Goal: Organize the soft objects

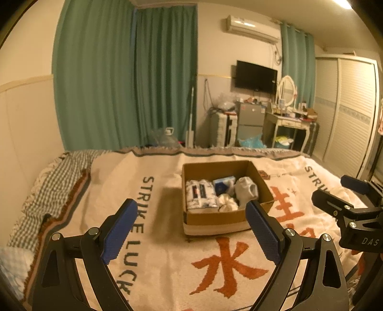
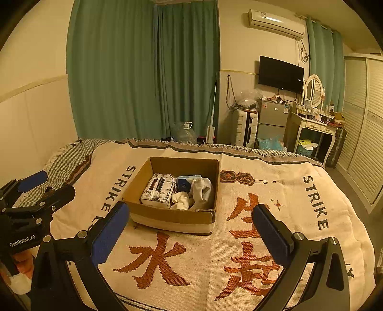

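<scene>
We hold our left gripper point(image 1: 191, 222) above the blanket point(image 1: 167, 263) with its blue-padded fingers point(image 1: 119, 229) spread wide and nothing between them; the cardboard box point(image 1: 215, 219) sits just ahead, a little to the right of centre. Our right gripper point(image 2: 191, 227) hangs likewise, fingers apart and empty, with the box ahead and slightly left. Each gripper shows at the edge of the other's view, both short of the box.

Inside the box lie a patterned tissue pack point(image 2: 158, 190) on the left, a blue packet point(image 2: 185, 183) at the back, a grey sock point(image 2: 203, 191) on the right and a crumpled white cloth point(image 2: 180, 199) at the front. Nothing lies between our grippers and the box.

The blanket is cream, woven with orange characters and dark lettering, over a checked sheet point(image 2: 69, 158) on a bed. Beyond stand green curtains point(image 2: 143, 71), a wall television point(image 2: 281, 74), an air conditioner point(image 2: 276, 22), a small fridge point(image 2: 273, 119), a dressing table point(image 2: 313, 126) and a louvred wardrobe point(image 2: 363, 131).
</scene>
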Available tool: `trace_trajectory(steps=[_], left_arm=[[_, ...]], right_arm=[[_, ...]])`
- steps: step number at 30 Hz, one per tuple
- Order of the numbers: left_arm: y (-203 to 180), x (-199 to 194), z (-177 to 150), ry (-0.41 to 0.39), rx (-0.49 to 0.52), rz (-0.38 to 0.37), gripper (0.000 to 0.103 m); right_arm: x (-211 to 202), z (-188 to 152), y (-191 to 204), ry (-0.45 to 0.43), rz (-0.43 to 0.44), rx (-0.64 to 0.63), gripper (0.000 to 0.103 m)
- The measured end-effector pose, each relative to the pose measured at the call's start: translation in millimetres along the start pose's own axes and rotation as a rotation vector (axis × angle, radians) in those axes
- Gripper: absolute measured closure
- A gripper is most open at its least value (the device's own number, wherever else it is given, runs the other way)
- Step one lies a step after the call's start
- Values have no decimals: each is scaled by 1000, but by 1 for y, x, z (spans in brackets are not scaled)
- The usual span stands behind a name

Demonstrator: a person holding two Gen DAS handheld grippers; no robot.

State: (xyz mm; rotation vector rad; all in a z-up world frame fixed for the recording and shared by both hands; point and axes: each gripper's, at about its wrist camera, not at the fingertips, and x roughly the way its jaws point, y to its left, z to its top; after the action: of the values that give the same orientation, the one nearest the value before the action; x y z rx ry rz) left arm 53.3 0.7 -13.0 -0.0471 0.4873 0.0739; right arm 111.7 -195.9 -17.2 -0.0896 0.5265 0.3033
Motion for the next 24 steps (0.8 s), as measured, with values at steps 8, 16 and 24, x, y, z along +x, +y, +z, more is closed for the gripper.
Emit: trace_trajectory(steps=[8, 16, 24], left_arm=[[0, 0, 0, -1, 1, 1, 10], [1, 0, 1, 0, 0, 2, 10], [2, 0, 1, -4, 2, 5, 10]], right_arm=[[0, 0, 3, 4, 2, -4, 0], [1, 0, 5, 6, 5, -1, 0], [2, -1, 6, 8, 7, -2, 0]])
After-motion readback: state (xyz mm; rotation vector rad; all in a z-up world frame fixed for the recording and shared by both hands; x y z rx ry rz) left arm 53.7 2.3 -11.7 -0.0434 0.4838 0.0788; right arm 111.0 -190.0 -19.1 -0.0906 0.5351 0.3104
